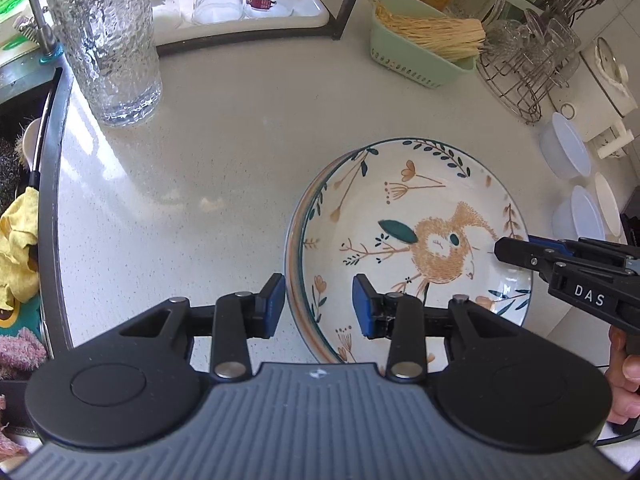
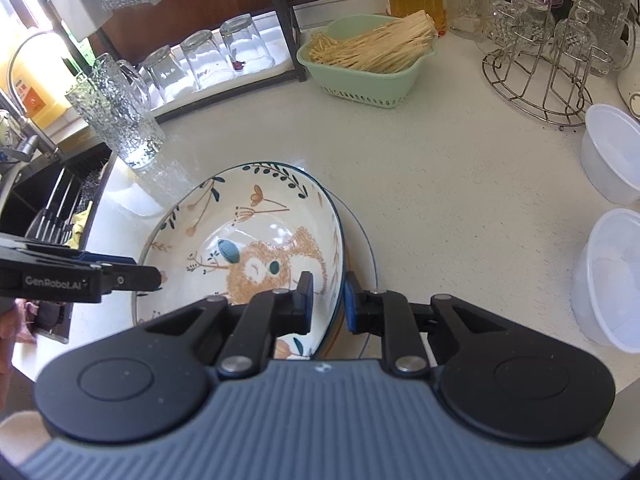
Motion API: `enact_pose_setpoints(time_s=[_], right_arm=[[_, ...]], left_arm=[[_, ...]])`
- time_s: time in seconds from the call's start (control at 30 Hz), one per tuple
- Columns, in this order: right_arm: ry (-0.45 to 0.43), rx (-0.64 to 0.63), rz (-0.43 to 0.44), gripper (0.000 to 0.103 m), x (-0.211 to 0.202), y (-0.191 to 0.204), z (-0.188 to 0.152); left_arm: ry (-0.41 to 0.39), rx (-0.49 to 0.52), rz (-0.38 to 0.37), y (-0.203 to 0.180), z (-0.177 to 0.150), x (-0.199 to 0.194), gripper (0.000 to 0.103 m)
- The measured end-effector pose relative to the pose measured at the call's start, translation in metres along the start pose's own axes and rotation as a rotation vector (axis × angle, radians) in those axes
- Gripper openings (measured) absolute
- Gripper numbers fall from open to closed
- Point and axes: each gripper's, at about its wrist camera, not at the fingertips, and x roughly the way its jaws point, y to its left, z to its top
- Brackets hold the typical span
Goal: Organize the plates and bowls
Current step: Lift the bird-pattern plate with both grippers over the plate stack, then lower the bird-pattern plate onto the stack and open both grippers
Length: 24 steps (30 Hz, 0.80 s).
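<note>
A deep white bowl with an orange bird and leaf pattern (image 1: 408, 240) (image 2: 248, 248) sits on the pale counter. A second dish of the same kind lies under it, its rim showing at the edge (image 2: 360, 256). My left gripper (image 1: 319, 307) is open, its pads astride the bowl's left rim, one outside and one inside. My right gripper (image 2: 328, 303) has its pads close on either side of the bowl's right rim and looks shut on it. The right gripper also shows at the right of the left wrist view (image 1: 516, 254). The left gripper shows at the left of the right wrist view (image 2: 136, 278).
A tall textured glass (image 1: 108, 40) stands at the back left by the sink (image 1: 24, 200). A green basket of noodles (image 2: 360, 56) and a wire glass rack (image 2: 540, 76) stand behind. Two white plastic bowls (image 2: 612, 272) sit on the right.
</note>
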Motion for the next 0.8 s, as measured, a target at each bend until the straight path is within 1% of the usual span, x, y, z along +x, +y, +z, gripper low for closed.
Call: enact_pose_setpoints(time_s=[0.1, 0.2, 0.3, 0.53, 0.8], right_arm=[[0.000, 0.003, 0.002, 0.020, 0.000, -0.002, 0.000], [0.001, -0.019, -0.003, 0.020, 0.001, 0.001, -0.001], [-0.007, -0.010, -0.003, 0.020, -0.001, 0.000, -0.001], [-0.097, -0.023, 0.022, 0.020, -0.028, 0.011, 0.003], [-0.244, -0.036, 0.069, 0.020, -0.075, 0.038, 0.012]], left_arm=[[-0.008, -0.008, -0.008, 0.002, -0.001, -0.003, 0.043], [-0.018, -0.030, -0.038, 0.003, -0.002, -0.007, 0.043], [-0.039, -0.036, -0.031, 0.002, -0.002, -0.014, 0.043], [-0.121, -0.026, -0.015, -0.007, 0.000, -0.041, 0.043], [-0.267, -0.007, -0.028, -0.021, -0.001, -0.097, 0.043]])
